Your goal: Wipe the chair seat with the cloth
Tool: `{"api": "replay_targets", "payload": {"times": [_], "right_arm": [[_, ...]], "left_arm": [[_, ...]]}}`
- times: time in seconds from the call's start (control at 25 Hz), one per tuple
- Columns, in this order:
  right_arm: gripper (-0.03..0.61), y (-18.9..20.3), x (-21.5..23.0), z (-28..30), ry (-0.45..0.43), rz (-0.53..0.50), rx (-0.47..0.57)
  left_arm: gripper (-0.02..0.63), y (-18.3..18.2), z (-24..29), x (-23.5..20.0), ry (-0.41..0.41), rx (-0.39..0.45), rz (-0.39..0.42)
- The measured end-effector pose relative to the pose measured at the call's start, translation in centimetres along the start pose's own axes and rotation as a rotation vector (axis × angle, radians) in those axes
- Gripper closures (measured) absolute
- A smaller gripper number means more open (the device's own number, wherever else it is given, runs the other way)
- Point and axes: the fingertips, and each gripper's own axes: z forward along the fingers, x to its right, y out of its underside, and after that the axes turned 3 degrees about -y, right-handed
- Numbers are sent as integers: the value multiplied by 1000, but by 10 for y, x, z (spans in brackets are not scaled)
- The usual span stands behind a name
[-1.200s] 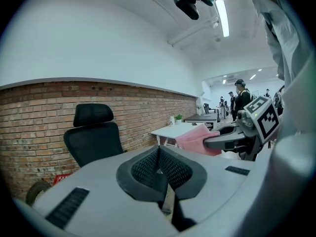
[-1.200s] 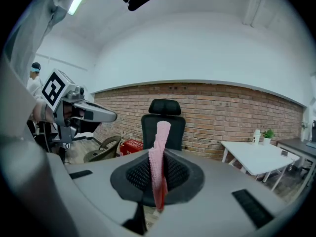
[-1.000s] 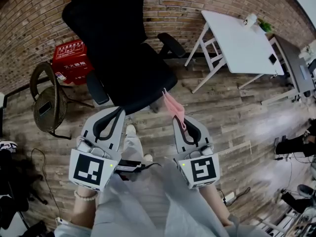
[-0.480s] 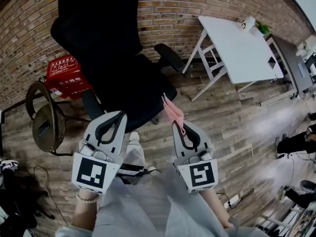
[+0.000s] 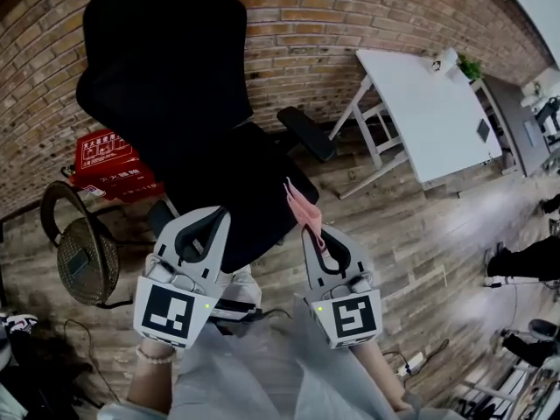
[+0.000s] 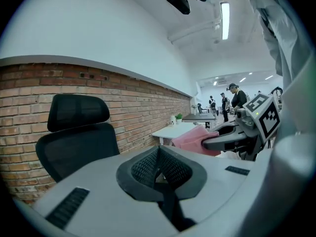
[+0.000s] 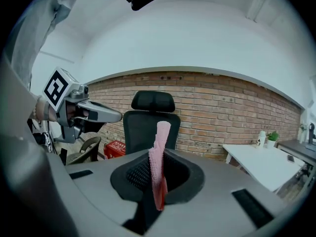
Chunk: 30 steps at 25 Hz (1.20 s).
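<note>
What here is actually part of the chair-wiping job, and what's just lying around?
Part of the job: black chair seat, pink cloth, right claw gripping it.
Just lying about: red box, wicker chair, white table.

Only illegible white characters on the red box (image 5: 103,166); no other text.

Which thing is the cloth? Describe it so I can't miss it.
Start at the black office chair against the brick wall. By the near edge of its seat, the right hand-held gripper is shut on the cloth, a thin strip and the only pink thing here.
</note>
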Motion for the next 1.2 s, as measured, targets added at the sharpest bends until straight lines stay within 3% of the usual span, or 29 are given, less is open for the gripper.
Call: {"api": "replay_targets", "payload": {"times": [0.52, 0.88, 1.2], "right_arm": [[523, 1, 13, 116, 24, 53, -149], [524, 14, 18, 148, -46, 16, -143], [523, 38, 33, 179, -155, 20, -158]], "left_arm": [[595, 27, 65, -95, 47, -40, -24], [595, 41, 89, -111, 43, -60, -37], [595, 48, 113, -119, -14, -81, -12]]}}
